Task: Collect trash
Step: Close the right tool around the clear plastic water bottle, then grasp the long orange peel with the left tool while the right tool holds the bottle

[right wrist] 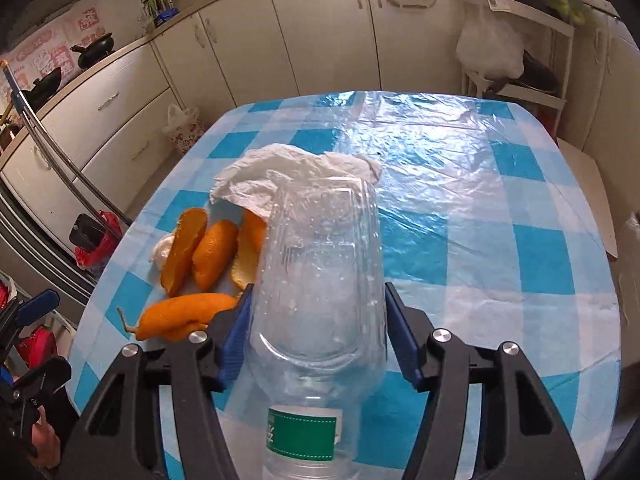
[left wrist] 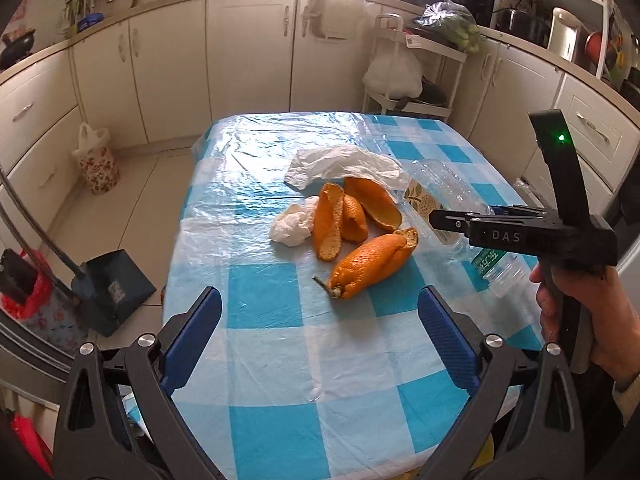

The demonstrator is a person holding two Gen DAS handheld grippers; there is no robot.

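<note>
right wrist view: right gripper (right wrist: 316, 344) astride clear plastic bottle (right wrist: 320, 280), blue pads right at both sides of it, firm contact not certain; green label near the camera. bottle lying on checked table (right wrist: 500, 208), beside orange peels (right wrist: 208, 256), crumpled tissue (right wrist: 160, 254) and white plastic bag (right wrist: 288, 176). left wrist view: left gripper (left wrist: 320, 320) spread wide, nothing between pads, low over table edge short of peels. dustpan (left wrist: 112, 288) on floor at left.
</note>
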